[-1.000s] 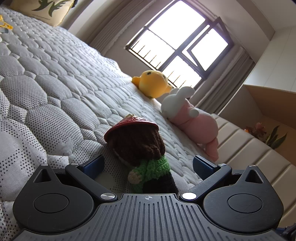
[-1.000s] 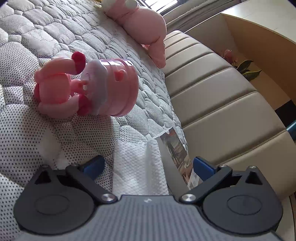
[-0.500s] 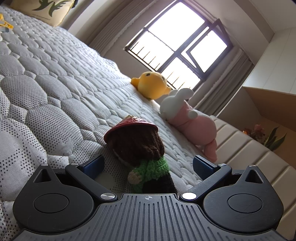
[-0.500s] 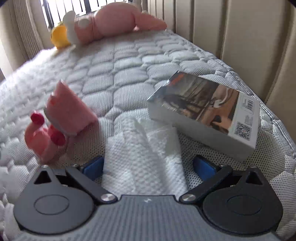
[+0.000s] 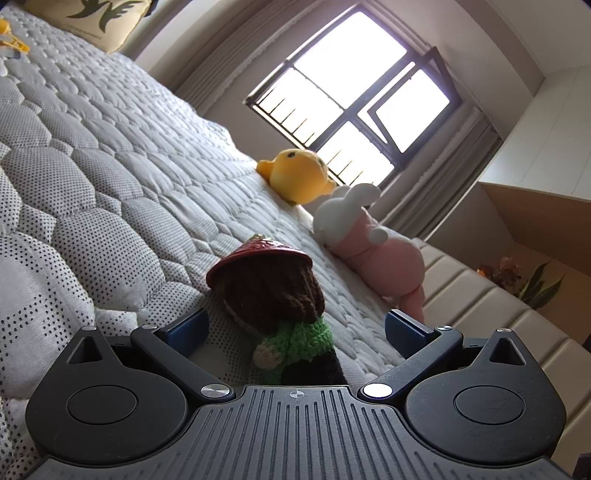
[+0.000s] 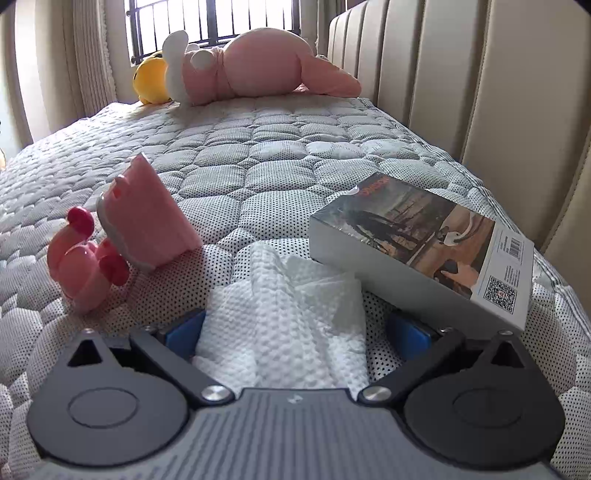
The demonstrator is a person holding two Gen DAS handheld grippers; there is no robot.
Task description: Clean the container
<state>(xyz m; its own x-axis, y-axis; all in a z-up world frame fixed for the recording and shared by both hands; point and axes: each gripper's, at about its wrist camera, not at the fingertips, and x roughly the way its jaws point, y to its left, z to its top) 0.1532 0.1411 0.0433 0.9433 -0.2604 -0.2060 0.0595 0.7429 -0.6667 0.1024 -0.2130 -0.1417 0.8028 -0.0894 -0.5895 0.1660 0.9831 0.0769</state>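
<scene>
We see a quilted grey-and-white mattress (image 6: 258, 155) filling both views. At the far left of the left wrist view a yellow-green printed pillow (image 5: 99, 18) sits at its edge, with a small yellow clip (image 5: 11, 40) near it. Further right stands a dark-framed window (image 5: 354, 107) with curtains on either side, then a beige padded headboard (image 6: 461, 74), and a shelf with a potted plant (image 5: 532, 280) at the far right.

Our left gripper (image 5: 295, 330) is spread wide, its blue pads apart, and between them lies a crocheted doll (image 5: 280, 295) with a red hat and green scarf; the pads do not touch it. Beyond it lie a yellow plush (image 5: 295, 177) and, touching it on the right, a pink and white rabbit plush (image 5: 373, 243).

In the right wrist view, the pink container (image 6: 110, 240) rests on its side at the left on the mattress, its pink figure-shaped top pointing left; we cannot see what is inside it. To the right, a white paper towel (image 6: 288, 317) lies crumpled between the pads of our right gripper (image 6: 297, 334), which is spread wide around it; the left pad touches the towel's edge. Further right, a printed cardboard box (image 6: 424, 247) lies tilted, one corner over the towel.
</scene>
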